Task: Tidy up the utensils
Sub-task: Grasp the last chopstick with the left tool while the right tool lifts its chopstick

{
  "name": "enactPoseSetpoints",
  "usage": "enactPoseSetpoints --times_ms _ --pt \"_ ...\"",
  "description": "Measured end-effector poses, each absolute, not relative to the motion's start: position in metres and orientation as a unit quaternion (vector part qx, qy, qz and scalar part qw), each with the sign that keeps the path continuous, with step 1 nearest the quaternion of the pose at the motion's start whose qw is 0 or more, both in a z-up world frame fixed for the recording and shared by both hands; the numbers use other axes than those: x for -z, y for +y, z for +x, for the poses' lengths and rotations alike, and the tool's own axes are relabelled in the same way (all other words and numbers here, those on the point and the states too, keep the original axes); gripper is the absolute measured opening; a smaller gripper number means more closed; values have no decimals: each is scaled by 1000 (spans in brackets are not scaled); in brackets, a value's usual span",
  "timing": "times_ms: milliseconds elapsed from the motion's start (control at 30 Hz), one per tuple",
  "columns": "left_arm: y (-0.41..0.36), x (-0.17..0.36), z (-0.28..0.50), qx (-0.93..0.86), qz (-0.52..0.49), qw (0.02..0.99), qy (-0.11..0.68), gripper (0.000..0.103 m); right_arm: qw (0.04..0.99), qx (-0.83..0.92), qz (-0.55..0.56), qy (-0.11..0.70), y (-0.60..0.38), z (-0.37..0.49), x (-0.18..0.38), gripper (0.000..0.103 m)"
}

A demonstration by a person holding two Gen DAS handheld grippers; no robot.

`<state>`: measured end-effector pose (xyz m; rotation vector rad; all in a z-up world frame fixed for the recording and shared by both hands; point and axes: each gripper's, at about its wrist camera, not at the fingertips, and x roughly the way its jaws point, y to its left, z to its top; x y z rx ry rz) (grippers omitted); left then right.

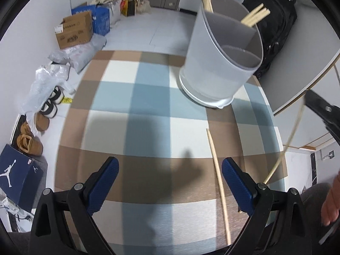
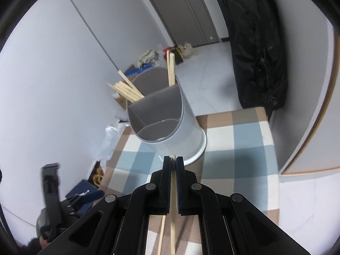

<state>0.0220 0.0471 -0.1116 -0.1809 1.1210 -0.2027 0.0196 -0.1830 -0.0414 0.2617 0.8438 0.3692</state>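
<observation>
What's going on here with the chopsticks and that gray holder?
A person is sorting chopsticks into a gray divided holder standing on a checked table. The right tongs are shut on one chopstick, held in front of the holder. The left tongs are open and empty above the table, beside a loose chopstick lying there. Several chopsticks already stand in the holder's back compartments; the front compartment looks empty.
</observation>
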Motion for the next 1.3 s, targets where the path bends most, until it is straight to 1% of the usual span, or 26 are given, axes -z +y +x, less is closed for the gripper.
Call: enactPoseSetpoints --times_ms 267,400,467,533,700,833,900,933,967,1000,1067,1100,1167,1233,1300 --pt "8 119 38 100 -62 817 564 95 900 -218 157 343 -212 -5 25 3" --pt "-5 126 45 91 -42 808 580 94 905 -223 159 326 -222 -9 23 3" --pt "-8 131 47 81 -27 805 587 85 905 -223 159 326 -224 -10 23 3" --pt "-13 134 48 80 -16 799 595 79 907 -223 158 321 -227 -12 21 3" --pt "-21 141 48 77 0 789 609 77 914 -220 156 304 -233 -17 15 3" --pt "-26 141 49 69 13 791 608 69 914 -222 163 299 -237 -18 15 3" --pt "-29 140 49 65 8 792 608 64 912 -221 171 299 -241 -17 16 3" --pt "-30 139 48 64 8 792 607 59 912 -220 174 299 -242 -17 16 3" --pt "-32 137 47 68 10 793 605 50 912 -218 176 300 -243 -16 16 3" --pt "-35 136 47 72 13 793 605 46 912 -216 178 300 -244 -15 16 3" --pt "-41 134 45 85 22 791 606 30 911 -212 183 302 -246 -15 16 3" --pt "-44 134 48 88 25 790 607 26 911 -211 185 302 -247 -15 17 3" --pt "-47 132 47 93 30 789 607 12 912 -207 183 304 -247 -15 17 3" --pt "-48 132 47 97 29 789 606 4 912 -205 181 304 -246 -15 17 3" --pt "-49 131 45 98 28 790 604 3 914 -203 179 303 -246 -15 17 3"
